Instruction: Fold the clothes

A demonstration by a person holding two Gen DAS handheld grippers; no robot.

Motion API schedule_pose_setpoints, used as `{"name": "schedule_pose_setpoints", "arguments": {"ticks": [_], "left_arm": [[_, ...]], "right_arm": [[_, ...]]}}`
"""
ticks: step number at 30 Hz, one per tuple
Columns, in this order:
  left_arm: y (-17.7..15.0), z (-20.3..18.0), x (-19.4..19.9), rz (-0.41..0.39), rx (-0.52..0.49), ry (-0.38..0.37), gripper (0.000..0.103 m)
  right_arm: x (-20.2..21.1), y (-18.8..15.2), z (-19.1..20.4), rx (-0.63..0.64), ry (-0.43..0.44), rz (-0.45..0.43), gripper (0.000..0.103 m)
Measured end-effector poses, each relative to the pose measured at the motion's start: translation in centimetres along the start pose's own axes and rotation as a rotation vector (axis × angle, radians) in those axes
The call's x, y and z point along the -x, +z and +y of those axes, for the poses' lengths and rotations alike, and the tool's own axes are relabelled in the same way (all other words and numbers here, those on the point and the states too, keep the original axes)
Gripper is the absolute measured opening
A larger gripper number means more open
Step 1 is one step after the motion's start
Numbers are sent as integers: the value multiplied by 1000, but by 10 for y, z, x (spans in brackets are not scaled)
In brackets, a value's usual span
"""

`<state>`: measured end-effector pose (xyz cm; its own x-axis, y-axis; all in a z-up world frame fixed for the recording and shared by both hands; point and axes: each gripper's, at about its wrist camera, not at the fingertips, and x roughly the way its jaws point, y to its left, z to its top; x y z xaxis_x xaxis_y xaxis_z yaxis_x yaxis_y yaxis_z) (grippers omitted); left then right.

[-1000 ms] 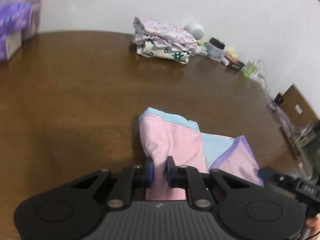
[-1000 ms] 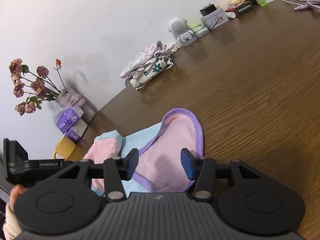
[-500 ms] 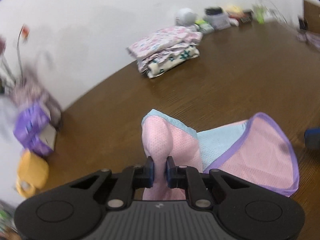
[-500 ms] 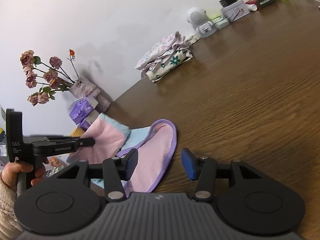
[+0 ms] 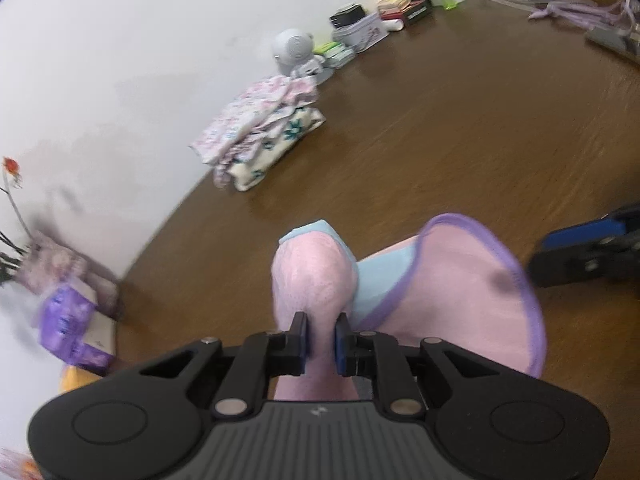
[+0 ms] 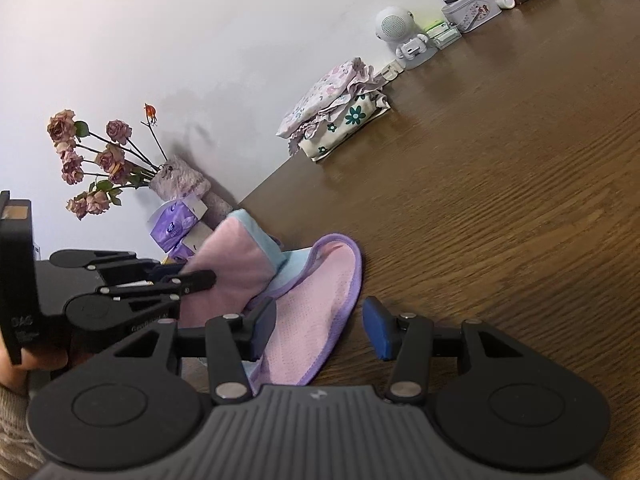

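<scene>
Black left tongs (image 6: 192, 278) read "DAS", gripping pink garment (image 5: 316, 280)

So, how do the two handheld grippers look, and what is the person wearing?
Both the left gripper and the right gripper have matte black bodies with ribbed grey tops, round discs at each side, silver pivot screws and blue pads on the fingers. In the right wrist view, the left one's upright handle bears pale lettering, partly readable. A knitted beige sleeve shows at the wrist.

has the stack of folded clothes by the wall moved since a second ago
No. The stack of folded clothes sits beside the white speaker figure against the wall, just as before; only the cameras shifted.
</scene>
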<state>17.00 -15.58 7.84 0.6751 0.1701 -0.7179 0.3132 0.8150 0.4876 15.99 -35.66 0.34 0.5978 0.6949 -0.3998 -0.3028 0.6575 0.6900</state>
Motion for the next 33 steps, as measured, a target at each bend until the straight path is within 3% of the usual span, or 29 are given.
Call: {"name": "schedule_pose_setpoints", "arguments": {"ticks": [6,12,13,14,17,20,33], "left_arm": [[1,-2,-7,10,114,-103,21],[-11,23,8,-60,286,-260,25],[-15,30,13,-75,316,-278,31],[-19,37,17,-91,346,-294,36],[-34,58,22,-111,407,-286,39],[-49,75,14,-88,468,-285,40],[-98,107,-39,-76,675,-566,45]], "right_arm": [[2,-2,-5,-21,-4,-7,49],[3,-2,-8,-26,-8,-13,49],[3,-2,-9,-30,-6,-15,49],[4,-2,-9,-33,-4,-18,49],[6,-1,-9,-38,-3,-28,49],[5,-1,-1,-29,-1,-31,49],[-37,-7,52,22,-8,46,49]]}}
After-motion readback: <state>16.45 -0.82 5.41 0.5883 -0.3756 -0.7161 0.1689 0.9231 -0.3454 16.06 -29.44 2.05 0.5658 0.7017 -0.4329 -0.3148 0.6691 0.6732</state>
